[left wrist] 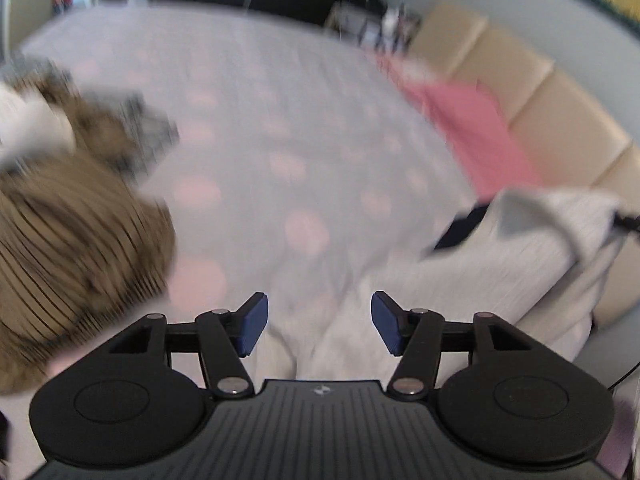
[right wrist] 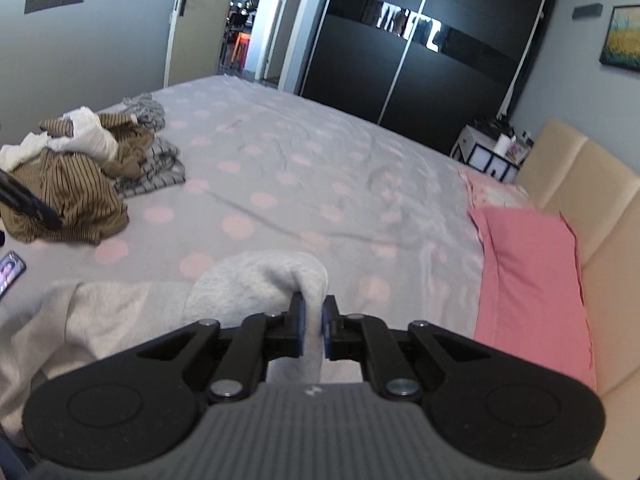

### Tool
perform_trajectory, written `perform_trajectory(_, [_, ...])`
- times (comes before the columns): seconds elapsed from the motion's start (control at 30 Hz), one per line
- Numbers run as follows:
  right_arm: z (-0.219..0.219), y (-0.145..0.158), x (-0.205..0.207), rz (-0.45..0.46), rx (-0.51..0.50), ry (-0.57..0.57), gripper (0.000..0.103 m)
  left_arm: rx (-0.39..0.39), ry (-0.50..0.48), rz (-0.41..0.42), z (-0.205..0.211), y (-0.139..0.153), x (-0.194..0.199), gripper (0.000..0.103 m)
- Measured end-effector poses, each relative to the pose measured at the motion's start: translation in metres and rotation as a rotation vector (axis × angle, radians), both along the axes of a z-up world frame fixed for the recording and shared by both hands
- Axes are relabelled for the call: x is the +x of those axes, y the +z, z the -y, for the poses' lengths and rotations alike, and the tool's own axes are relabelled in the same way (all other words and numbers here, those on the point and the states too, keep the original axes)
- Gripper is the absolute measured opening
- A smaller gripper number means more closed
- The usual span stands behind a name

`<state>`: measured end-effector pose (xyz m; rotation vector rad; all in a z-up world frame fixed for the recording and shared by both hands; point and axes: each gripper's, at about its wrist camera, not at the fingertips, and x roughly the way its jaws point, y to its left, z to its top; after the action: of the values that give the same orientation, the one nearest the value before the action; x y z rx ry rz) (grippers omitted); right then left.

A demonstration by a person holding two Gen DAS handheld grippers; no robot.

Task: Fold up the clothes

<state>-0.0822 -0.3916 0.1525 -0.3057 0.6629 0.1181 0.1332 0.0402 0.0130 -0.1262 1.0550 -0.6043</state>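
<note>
A light grey sweatshirt (right wrist: 256,280) lies on the near part of the bed. My right gripper (right wrist: 313,326) is shut on a raised fold of it. The same garment shows in the blurred left wrist view (left wrist: 500,264), lying at the right and under the fingers. My left gripper (left wrist: 319,322) is open and empty, just above the garment's near edge. A heap of other clothes, a brown striped piece (right wrist: 76,196) with white and grey checked pieces, lies at the left of the bed; it also shows in the left wrist view (left wrist: 68,248).
The bed has a grey sheet with pink dots (right wrist: 304,168). A pink pillow (right wrist: 532,276) lies at the right against a beige padded headboard (right wrist: 592,200). A phone (right wrist: 10,272) lies at the left edge. A black wardrobe (right wrist: 420,60) stands beyond.
</note>
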Motion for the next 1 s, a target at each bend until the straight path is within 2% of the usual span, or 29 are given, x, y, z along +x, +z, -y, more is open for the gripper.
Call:
perform_trajectory(0.1, [0.014, -0.017, -0.014, -0.03, 0.018, -0.04, 0.01, 0.029, -0.006, -0.127, 0.015, -0.057, 0.005, 0.056])
perform_trajectory(0.17, [0.025, -0.03, -0.02, -0.058, 0.029, -0.073, 0.01, 0.038, 0.003, -0.197, 0.02, -0.083, 0.002, 0.056])
perform_trajectory(0.23, [0.036, -0.044, -0.023, -0.097, 0.034, -0.108, 0.01, 0.017, 0.01, -0.253, 0.021, -0.101, -0.001, 0.043])
perform_trajectory(0.27, [0.042, -0.053, -0.024, -0.116, 0.034, -0.126, 0.01, -0.004, 0.018, -0.28, 0.019, -0.107, -0.002, 0.019])
perform_trajectory(0.3, [0.047, -0.061, -0.026, -0.135, 0.034, -0.145, 0.01, -0.029, 0.028, -0.307, 0.017, -0.111, -0.002, 0.014])
perform_trajectory(0.37, [0.059, -0.078, -0.024, -0.176, 0.06, -0.192, 0.01, -0.04, 0.039, -0.302, 0.014, -0.109, -0.003, 0.011])
perform_trajectory(0.47, [0.07, -0.096, -0.017, -0.189, 0.077, -0.241, 0.01, -0.047, 0.057, -0.218, 0.01, -0.079, 0.0, 0.01])
perform_trajectory(0.57, [0.073, -0.085, -0.005, -0.112, 0.07, -0.253, 0.01, -0.086, 0.085, -0.115, 0.001, -0.027, 0.009, 0.009])
perform_trajectory(0.73, [0.067, -0.021, 0.015, 0.121, 0.043, -0.223, 0.009, -0.193, 0.133, 0.103, -0.021, 0.077, 0.017, 0.009])
perform_trajectory(0.8, [0.06, 0.01, 0.016, 0.241, 0.015, -0.22, 0.0, -0.22, 0.148, 0.206, -0.021, 0.117, 0.015, 0.009])
perform_trajectory(0.9, [0.063, 0.067, -0.006, 0.514, 0.005, -0.256, 0.0, -0.233, 0.142, 0.334, -0.025, 0.163, 0.002, 0.008])
perform_trajectory(0.93, [0.068, 0.081, -0.011, 0.526, 0.05, -0.251, 0.0, -0.228, 0.128, 0.357, -0.025, 0.171, -0.003, 0.008])
perform_trajectory(1.0, [0.067, 0.085, -0.014, 0.464, 0.098, -0.22, 0.0, -0.193, 0.09, 0.352, -0.022, 0.172, -0.01, 0.008])
